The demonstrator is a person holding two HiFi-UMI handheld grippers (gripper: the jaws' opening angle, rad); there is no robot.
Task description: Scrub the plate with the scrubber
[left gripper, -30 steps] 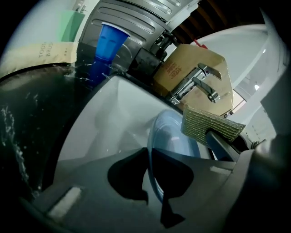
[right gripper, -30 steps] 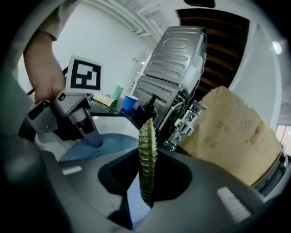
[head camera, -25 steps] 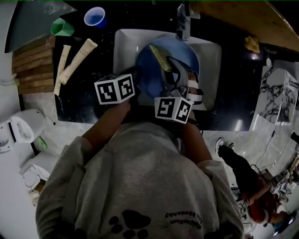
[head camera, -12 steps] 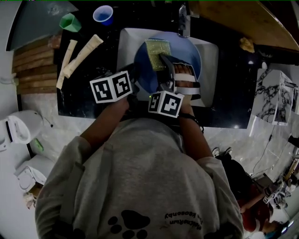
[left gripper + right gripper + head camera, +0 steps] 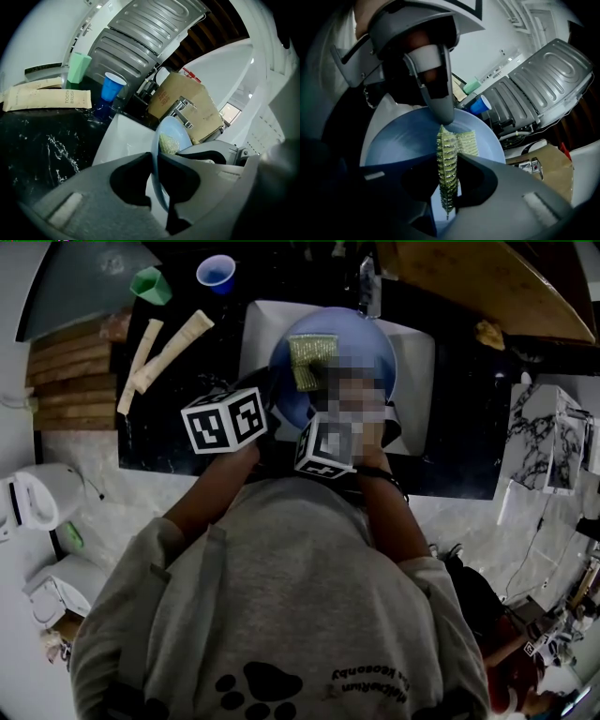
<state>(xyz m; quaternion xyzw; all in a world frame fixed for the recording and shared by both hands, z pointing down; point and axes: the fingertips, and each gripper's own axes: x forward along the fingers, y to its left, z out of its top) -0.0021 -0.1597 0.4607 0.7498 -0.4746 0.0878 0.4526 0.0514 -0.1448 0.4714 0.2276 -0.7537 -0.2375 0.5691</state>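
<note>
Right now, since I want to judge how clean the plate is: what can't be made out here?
- Plate middle: head view, a mosaic patch covers it.
- Its underside: turned away in head and right gripper views.
- Face under the scrubber: covered in every view.
- Stains or suds: head view too dim; left gripper view sees the plate nearly edge-on.
- Sink floor: head view, plate hides it.

Dim head view, dark vignetted corners — fisheye bending, blurred foreground
</note>
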